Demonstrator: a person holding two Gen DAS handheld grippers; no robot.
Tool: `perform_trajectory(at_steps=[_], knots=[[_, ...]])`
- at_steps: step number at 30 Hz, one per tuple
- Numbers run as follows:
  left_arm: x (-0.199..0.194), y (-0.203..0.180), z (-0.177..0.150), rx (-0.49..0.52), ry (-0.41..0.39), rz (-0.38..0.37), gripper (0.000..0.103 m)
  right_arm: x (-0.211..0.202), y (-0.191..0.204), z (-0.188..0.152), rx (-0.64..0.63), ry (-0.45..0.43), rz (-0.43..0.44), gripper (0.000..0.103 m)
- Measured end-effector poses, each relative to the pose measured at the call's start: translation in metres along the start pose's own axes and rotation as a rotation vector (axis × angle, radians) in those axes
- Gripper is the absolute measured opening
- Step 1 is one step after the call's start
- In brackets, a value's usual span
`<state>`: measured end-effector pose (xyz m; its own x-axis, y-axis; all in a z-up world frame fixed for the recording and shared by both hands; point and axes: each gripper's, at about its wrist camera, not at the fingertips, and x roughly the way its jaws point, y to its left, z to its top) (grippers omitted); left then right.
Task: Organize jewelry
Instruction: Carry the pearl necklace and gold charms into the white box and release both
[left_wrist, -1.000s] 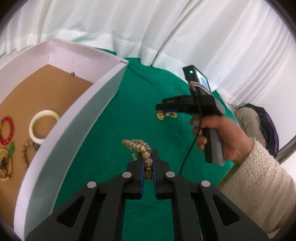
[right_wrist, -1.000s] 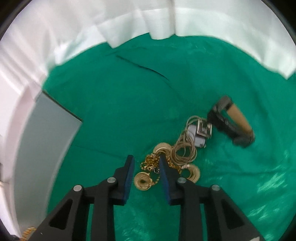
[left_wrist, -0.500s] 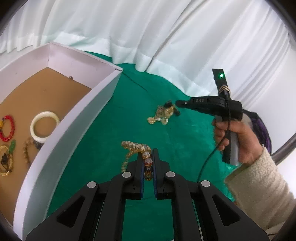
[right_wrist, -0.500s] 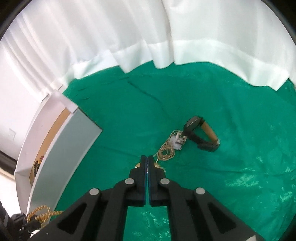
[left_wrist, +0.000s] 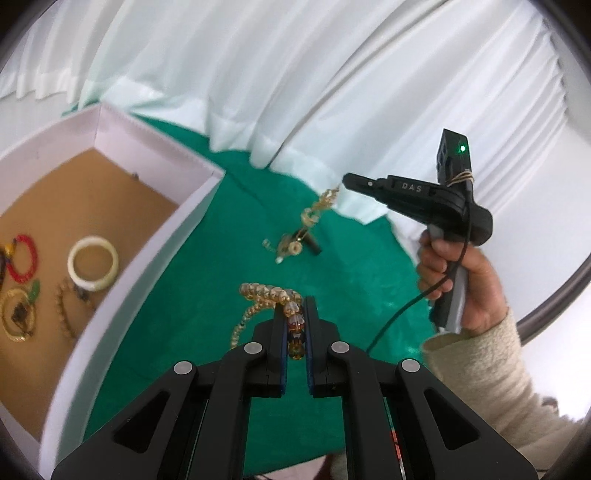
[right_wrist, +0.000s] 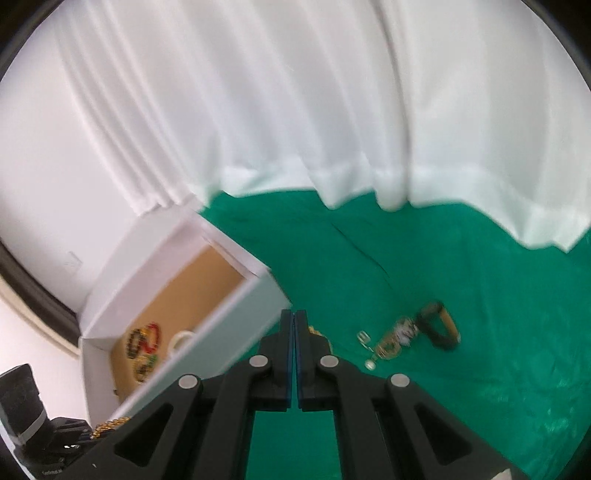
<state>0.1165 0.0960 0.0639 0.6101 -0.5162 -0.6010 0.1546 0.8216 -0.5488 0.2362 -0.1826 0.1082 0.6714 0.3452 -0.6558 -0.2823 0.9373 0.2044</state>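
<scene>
My left gripper (left_wrist: 294, 314) is shut on an amber bead bracelet (left_wrist: 269, 295) and holds it above the green cloth (left_wrist: 221, 280), right of the white box (left_wrist: 155, 254). My right gripper (right_wrist: 294, 317) is shut on a gold chain (left_wrist: 319, 206) that dangles from its tip (left_wrist: 347, 181) in the left wrist view. In its own view only a bit of gold (right_wrist: 314, 329) shows beside its fingers. It is raised above the cloth. The box (right_wrist: 207, 325) shows in both views.
The box holds a white bangle (left_wrist: 93, 263), a red bead bracelet (left_wrist: 26, 254), a gold-and-green piece (left_wrist: 18, 314) and a brown bead string (left_wrist: 64, 310). A dark watch (right_wrist: 439, 325) and small gold pieces (right_wrist: 388, 343) lie on the cloth. White curtains hang behind.
My right gripper shut on the gold chain and lifted it off the cloth, rising and swinging toward the box. My left gripper rose slightly with the bead bracelet.
</scene>
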Motion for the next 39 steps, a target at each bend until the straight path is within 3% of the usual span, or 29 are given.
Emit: perform_trajectory(at_steps=[8,16,22,28,37,39], knots=[[-0.084,-0.003,0.041,-0.038,-0.125,-0.027,0.005,-0.035,0.073,0.044,-0.117,-0.073,0.113,0.001],[-0.141,0.039,0.044,-0.076,-0.227,0.144,0.005,-0.015,0.14,0.061,-0.187,-0.063,0.244,0.001],[-0.137,0.083,0.026,-0.149,-0.189,0.231,0.005,0.027,0.168,0.055,-0.217,0.0,0.281,0.001],[-0.11,0.127,-0.004,-0.216,-0.109,0.302,0.005,0.085,0.179,0.04,-0.256,0.081,0.275,0.001],[-0.072,0.173,-0.032,-0.27,-0.004,0.425,0.007,0.181,0.169,0.006,-0.292,0.219,0.152,0.005],[-0.072,0.174,-0.034,-0.262,-0.005,0.458,0.029,0.187,0.162,0.004,-0.268,0.217,0.133,0.008]])
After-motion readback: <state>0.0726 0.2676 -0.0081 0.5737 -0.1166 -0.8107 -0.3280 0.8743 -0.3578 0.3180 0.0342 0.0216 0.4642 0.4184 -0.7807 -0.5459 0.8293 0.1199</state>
